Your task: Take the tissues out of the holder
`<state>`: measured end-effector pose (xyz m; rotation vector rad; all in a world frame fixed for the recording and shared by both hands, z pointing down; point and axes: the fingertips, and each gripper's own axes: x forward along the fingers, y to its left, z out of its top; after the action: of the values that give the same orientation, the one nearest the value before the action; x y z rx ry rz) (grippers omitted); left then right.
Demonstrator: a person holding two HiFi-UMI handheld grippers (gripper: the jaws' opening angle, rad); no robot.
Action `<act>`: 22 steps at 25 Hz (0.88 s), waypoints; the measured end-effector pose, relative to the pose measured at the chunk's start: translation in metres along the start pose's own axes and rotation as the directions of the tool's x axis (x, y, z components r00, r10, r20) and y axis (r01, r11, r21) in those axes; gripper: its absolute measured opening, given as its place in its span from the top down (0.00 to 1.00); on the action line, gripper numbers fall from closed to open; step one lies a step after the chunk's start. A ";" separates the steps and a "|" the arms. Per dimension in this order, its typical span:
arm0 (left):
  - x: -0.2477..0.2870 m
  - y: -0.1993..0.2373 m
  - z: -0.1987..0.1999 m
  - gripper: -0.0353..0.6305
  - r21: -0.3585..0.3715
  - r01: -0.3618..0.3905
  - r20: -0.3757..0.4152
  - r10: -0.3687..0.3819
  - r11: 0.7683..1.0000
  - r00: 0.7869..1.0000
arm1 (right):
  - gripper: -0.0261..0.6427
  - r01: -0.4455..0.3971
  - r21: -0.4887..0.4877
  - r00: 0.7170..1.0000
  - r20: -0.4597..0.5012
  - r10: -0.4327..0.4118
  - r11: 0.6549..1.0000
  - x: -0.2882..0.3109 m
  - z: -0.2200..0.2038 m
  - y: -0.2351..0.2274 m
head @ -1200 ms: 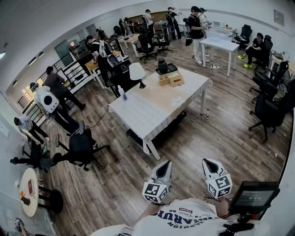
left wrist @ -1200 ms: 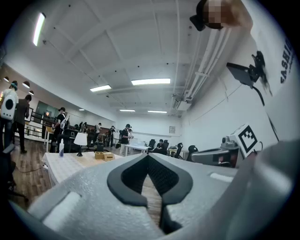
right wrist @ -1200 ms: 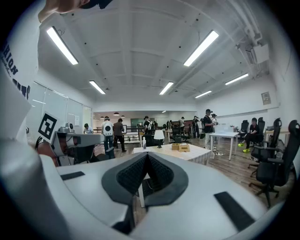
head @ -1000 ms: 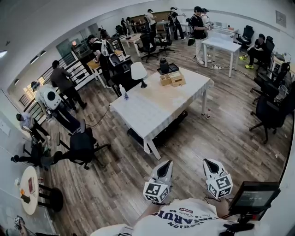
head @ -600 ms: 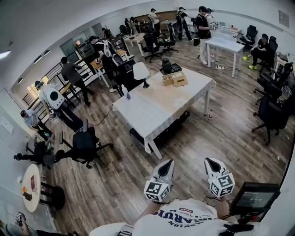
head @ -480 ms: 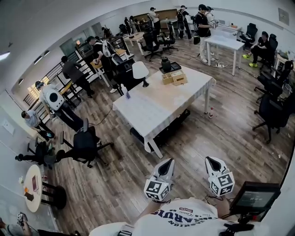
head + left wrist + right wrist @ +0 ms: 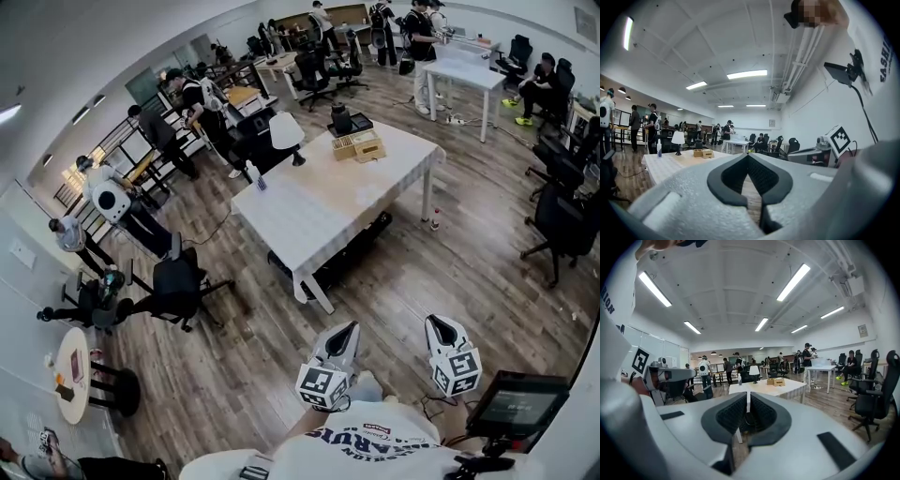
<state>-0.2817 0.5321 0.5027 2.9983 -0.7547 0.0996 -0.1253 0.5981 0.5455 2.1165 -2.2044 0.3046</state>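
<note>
The wooden tissue holder (image 7: 357, 145) stands at the far end of a white-clothed table (image 7: 319, 211), several steps away from me. It is small in the left gripper view (image 7: 703, 153) and in the right gripper view (image 7: 776, 381). I cannot make out any tissues at this distance. My left gripper (image 7: 348, 329) and right gripper (image 7: 439, 322) are held side by side in front of my chest, pointing towards the table. The left gripper's (image 7: 748, 156) jaws touch at the tips with nothing between them. The right gripper (image 7: 748, 394) is shut and empty too.
On the table stand a white lamp (image 7: 284, 131), a black device (image 7: 340, 119) and a small bottle (image 7: 251, 172). A black office chair (image 7: 178, 281) is left of the table, with more chairs (image 7: 558, 220) at the right. Several people stand at the back left. A small monitor (image 7: 514, 403) hangs at my lower right.
The head view has moved towards the table, which now looks slightly nearer and lower in the picture. Both grippers have sunk a little and stay shut.
</note>
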 end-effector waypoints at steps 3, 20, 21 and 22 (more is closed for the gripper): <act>0.010 0.005 0.001 0.94 0.017 -0.002 0.002 0.002 1.000 1.000 | 0.93 -0.010 -0.003 1.000 -0.012 0.010 1.000 0.007 -0.003 -0.003; 0.118 0.130 0.007 0.94 -0.004 -0.031 0.013 0.031 0.999 0.999 | 0.87 -0.027 -0.016 0.996 -0.085 0.025 1.000 0.136 0.013 -0.033; 0.127 0.139 0.007 0.94 -0.012 -0.030 0.013 0.030 0.999 0.999 | 0.87 -0.028 -0.018 0.996 -0.085 0.026 0.999 0.146 0.016 -0.036; 0.135 0.148 0.007 0.94 -0.022 -0.029 0.012 0.029 0.999 0.999 | 0.87 -0.028 -0.019 0.996 -0.084 0.026 0.999 0.156 0.020 -0.038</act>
<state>-0.2328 0.3379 0.5102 2.9704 -0.7957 0.0738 -0.0929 0.4396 0.5591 2.0262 -2.1815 0.3649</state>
